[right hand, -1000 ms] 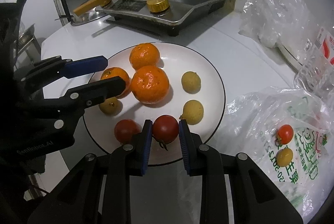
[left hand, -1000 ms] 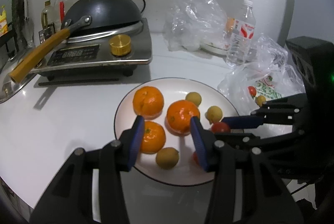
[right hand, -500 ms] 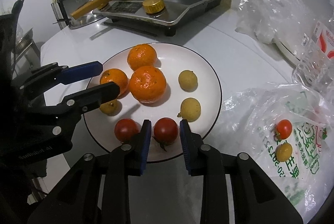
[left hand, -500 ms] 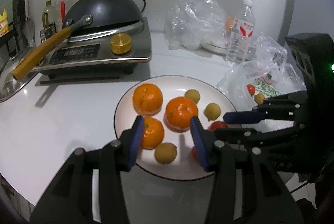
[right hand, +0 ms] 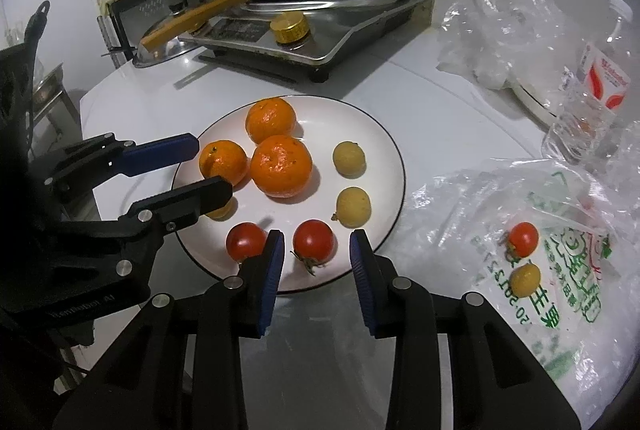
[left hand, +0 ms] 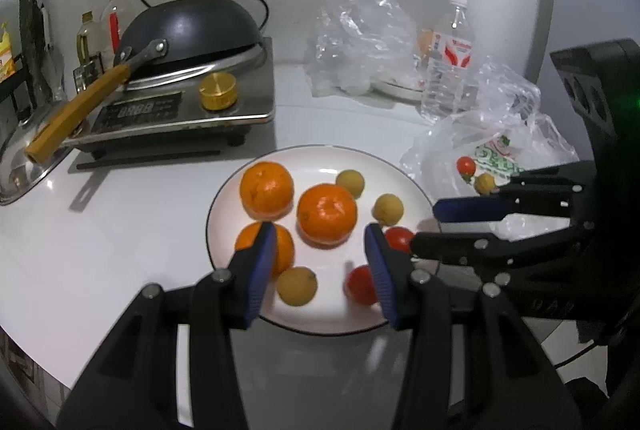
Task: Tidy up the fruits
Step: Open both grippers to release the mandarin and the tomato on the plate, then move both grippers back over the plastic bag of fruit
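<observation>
Hovering low over the plate (right hand: pixel 394 149), right claw (right hand: pixel 316 250) and left claw (left hand: pixel 320 242) agape, empty.

White round table (right hand: pixel 432 109). White plate (right hand: pixel 384 133) sits on it just ahead of both pairs of tongs. Induction cooker (right hand: pixel 360 25) farther ahead, to the left. Printed plastic bag (right hand: pixel 560 270) lies right of the right tongs. Clear crumpled bag (left hand: pixel 360 41) and water bottle (left hand: pixel 450 61) far ahead, rightward.

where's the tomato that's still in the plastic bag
In the right wrist view, the tomato lies in the printed plastic bag, right of the plate, just above a small yellow fruit.
</observation>
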`<state>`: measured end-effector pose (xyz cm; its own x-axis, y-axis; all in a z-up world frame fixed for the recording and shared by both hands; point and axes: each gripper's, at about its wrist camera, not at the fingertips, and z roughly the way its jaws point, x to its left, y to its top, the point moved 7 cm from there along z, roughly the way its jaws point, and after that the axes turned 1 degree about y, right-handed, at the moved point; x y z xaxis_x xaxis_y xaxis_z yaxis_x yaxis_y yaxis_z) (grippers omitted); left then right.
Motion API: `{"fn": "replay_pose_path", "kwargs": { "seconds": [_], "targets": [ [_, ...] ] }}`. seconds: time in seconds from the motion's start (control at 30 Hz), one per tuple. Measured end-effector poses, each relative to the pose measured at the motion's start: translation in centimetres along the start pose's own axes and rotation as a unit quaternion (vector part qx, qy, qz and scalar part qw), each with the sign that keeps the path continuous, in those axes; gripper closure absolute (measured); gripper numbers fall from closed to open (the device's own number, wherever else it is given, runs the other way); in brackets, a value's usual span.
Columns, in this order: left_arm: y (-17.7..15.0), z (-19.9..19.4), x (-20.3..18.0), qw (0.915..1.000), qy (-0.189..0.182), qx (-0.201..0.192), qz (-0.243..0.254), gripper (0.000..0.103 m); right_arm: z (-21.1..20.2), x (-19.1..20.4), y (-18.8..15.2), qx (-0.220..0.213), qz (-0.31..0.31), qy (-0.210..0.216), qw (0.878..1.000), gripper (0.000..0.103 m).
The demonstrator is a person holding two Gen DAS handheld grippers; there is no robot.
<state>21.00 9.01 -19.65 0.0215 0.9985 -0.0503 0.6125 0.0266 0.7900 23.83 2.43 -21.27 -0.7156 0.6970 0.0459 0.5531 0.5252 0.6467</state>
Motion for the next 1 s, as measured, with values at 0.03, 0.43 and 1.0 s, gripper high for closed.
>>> {"fn": "replay_pose_path", "kwargs": {
  "seconds": [0.03,0.43,1.0],
  "targets": [
    [0.1,-0.1,-0.2,1.0,0.0,-0.001,0.002,0.056,-0.2,0.0,0.0,-0.001,0.0,-0.001,1.0,0.067],
    [0.2,-1.2,-2.4,0.9998,0.0,-0.005,0.018,0.055,-3.0,-1.2,-0.9,-0.022,0.01,-0.012,1.0,0.067],
    [0.7,-1.3,-6.5,0.9991,-0.012,0.0,0.041,0.054,-5.9,-4.5,-2.6,-0.041,0.037,-0.028,0.998,0.067]
  ]
}}
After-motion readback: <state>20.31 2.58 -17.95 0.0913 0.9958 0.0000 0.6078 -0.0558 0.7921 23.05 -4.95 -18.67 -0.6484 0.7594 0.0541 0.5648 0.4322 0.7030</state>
